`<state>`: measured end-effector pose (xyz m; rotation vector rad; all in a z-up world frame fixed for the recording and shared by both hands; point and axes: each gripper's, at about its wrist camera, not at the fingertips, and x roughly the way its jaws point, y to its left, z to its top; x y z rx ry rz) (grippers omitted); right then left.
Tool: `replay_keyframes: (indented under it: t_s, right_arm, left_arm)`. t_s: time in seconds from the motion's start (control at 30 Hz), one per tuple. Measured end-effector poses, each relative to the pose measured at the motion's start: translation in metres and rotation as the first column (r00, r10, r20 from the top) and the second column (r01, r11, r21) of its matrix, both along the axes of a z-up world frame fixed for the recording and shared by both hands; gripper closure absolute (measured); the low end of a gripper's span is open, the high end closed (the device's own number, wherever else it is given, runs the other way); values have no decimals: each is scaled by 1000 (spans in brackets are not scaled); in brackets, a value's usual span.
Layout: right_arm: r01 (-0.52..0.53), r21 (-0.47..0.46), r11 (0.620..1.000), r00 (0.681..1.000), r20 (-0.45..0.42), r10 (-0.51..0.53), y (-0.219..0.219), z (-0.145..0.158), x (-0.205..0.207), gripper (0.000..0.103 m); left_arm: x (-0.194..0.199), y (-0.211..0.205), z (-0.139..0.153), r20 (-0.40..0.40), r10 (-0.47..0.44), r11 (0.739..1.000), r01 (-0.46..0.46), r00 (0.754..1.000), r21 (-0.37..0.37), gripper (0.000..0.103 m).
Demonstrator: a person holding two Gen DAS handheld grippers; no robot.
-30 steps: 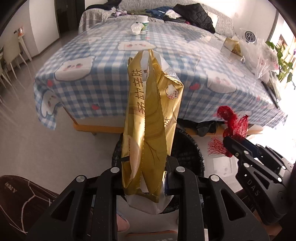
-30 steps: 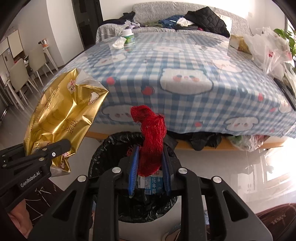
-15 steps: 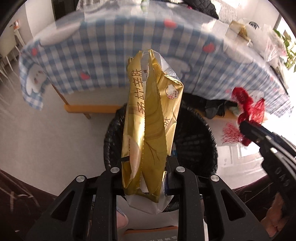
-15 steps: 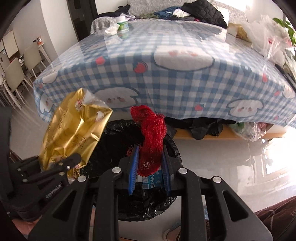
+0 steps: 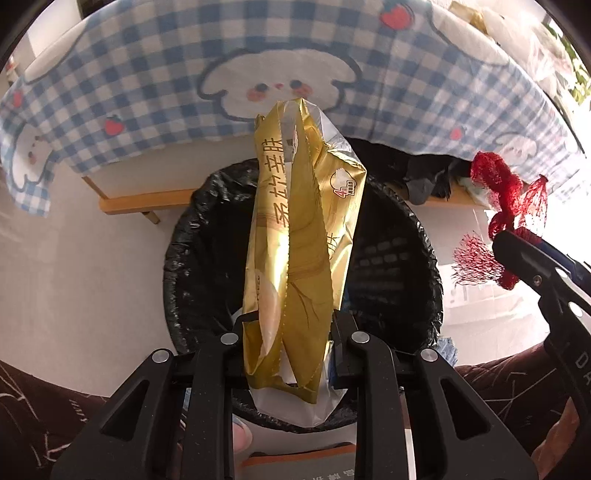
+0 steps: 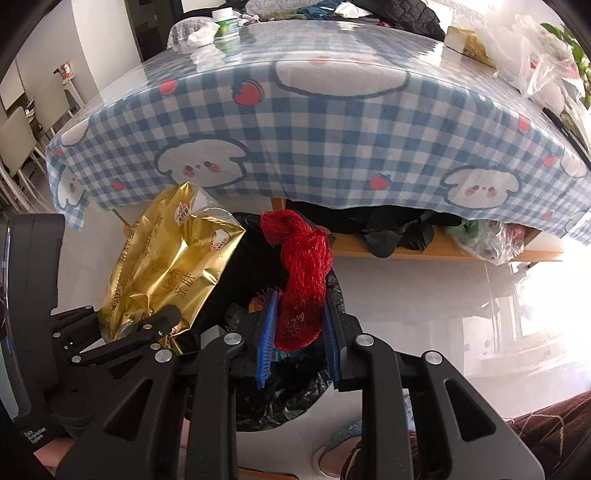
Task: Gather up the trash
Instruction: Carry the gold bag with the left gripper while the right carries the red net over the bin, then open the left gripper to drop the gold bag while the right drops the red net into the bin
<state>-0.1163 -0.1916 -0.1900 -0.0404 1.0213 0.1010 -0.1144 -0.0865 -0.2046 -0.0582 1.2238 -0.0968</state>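
My left gripper is shut on a gold foil snack bag, which stands up from the jaws right over the mouth of a black-lined trash bin. My right gripper is shut on a bunch of red mesh netting, held over the same bin. In the left wrist view the red netting and the right gripper's black body hang at the bin's right side. In the right wrist view the gold bag and the left gripper sit at the lower left, beside the bin.
A table with a blue checked cloth stands just behind the bin, its hem hanging near both bags. Dark clothes and a plastic bag lie on the shelf under it. A green-lidded jar stands on the far tabletop. Chairs line the left wall.
Both grippers have sunk toward the bin with their loads still held. The bin now fills more of each view and the tabletop has risen out of the left wrist view.
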Motion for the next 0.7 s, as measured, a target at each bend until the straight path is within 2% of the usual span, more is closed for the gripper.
replay_keyframes:
  t_s: [0.23, 0.33, 0.37, 0.47, 0.6, 0.7]
  right_arm:
    - [3, 0, 1000, 1000, 2, -3, -3, 0, -2, 81]
    - [2, 6, 1000, 1000, -6, -2, -3, 0, -1, 81]
    - [0, 5, 1000, 1000, -5, 0, -2, -1, -1, 81]
    - [-6, 5, 1000, 1000, -7, 6, 1, -1, 1, 81]
    - [-6, 13, 1000, 1000, -11, 6, 2, -2, 4, 80]
    - [0, 27, 1000, 1000, -16, 1, 1, -3, 6, 80]
  left_arm:
    - [3, -20, -11, 8, -47, 999, 47, 999, -3, 79]
    - [4, -24, -13, 25, -52, 999, 52, 998, 6, 73]
    - [4, -24, -13, 30, -50, 999, 50, 998, 6, 66]
    - [5, -20, -12, 40, -37, 999, 37, 999, -2, 65]
    - [2, -6, 0, 67, -27, 1000, 26, 997, 16, 52]
    - [1, 7, 9, 89, -11, 1000, 9, 996, 20, 47]
